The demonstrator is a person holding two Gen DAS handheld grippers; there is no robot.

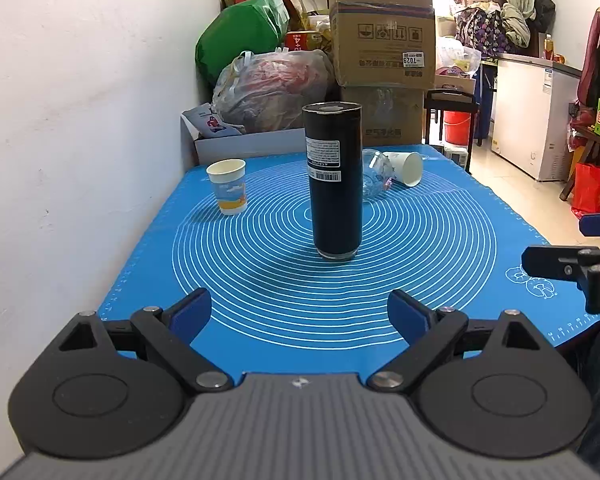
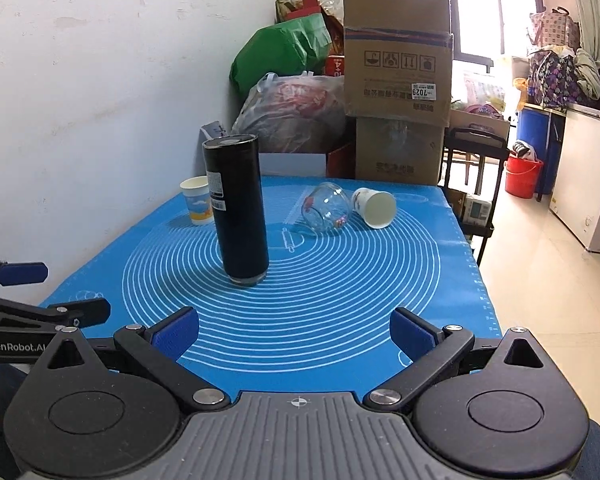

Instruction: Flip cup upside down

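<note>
A tall black tumbler [image 1: 334, 180] stands on the blue mat [image 1: 260, 320], label text upside down; it also shows in the right wrist view [image 2: 240, 208]. A paper cup [image 1: 227, 186] stands upright at the far left [image 2: 198, 200]. A clear glass jar [image 1: 374, 174] and a white paper cup [image 1: 406, 167] lie on their sides behind the tumbler [image 2: 326, 208] [image 2: 374, 207]. My left gripper [image 1: 300, 316] is open and empty near the front edge. My right gripper [image 2: 296, 334] is open and empty, to the right of the left one.
Stacked cardboard boxes [image 1: 384, 40], plastic bags [image 1: 272, 88] and a green bag [image 1: 240, 32] stand behind the table against the white wall. A black cart [image 2: 476, 160], red bucket [image 2: 522, 176] and white freezer [image 2: 588, 184] stand at the right on the floor.
</note>
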